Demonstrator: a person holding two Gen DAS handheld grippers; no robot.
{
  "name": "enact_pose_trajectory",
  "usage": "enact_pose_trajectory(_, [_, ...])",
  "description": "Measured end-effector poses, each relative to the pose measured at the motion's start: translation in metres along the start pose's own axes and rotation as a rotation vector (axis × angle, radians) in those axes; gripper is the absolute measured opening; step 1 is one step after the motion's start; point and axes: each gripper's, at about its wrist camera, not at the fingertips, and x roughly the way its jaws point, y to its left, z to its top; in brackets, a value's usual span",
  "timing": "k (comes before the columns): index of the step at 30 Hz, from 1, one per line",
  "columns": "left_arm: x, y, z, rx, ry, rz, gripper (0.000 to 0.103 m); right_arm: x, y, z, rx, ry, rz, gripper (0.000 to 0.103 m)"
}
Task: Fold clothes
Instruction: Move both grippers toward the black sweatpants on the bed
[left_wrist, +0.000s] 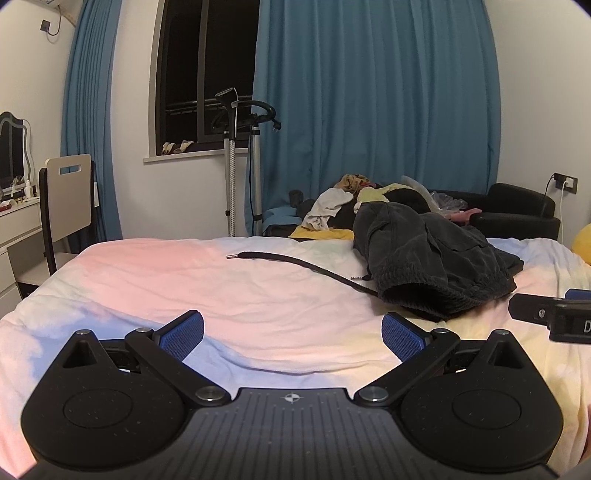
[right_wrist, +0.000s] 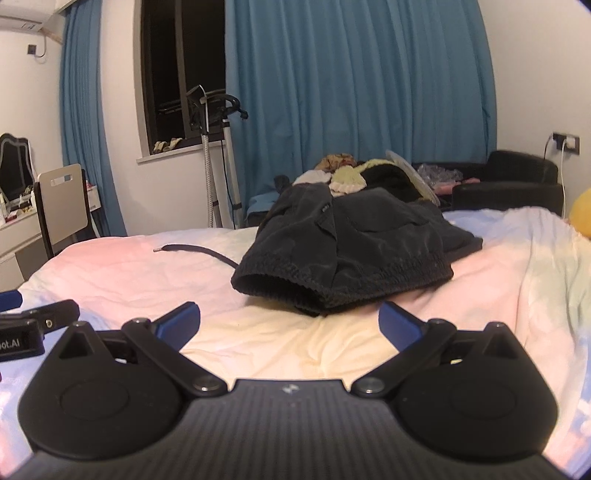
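Note:
A dark grey pair of shorts (left_wrist: 432, 258) lies crumpled on the pastel bedspread (left_wrist: 184, 273), its elastic waistband toward me and a black drawstring (left_wrist: 295, 262) trailing left. In the right wrist view the shorts (right_wrist: 351, 247) lie straight ahead, just beyond my open right gripper (right_wrist: 290, 325). My left gripper (left_wrist: 291, 332) is open and empty, low over the bedspread, left of the shorts. The right gripper's body shows at the right edge of the left wrist view (left_wrist: 546, 314).
A heap of mixed clothes (left_wrist: 354, 203) sits behind the shorts at the bed's far side. A black armchair (left_wrist: 517, 210) stands at the back right, a garment steamer stand (left_wrist: 232, 155) by the window, a chair (left_wrist: 66, 199) and white desk at the left.

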Motion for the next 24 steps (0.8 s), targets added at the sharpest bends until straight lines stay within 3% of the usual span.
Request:
enact_pose_trajectory(18, [-0.005, -0.011, -0.007, 0.063, -0.015, -0.007, 0.103, -0.003, -0.007, 0.004, 0.024, 0.006, 0.003, 0.103])
enact_pose_trajectory(24, [0.001, -0.018, -0.006, 0.106, -0.011, -0.033, 0.103, 0.004, -0.013, 0.026, 0.040, -0.025, 0.007, 0.103])
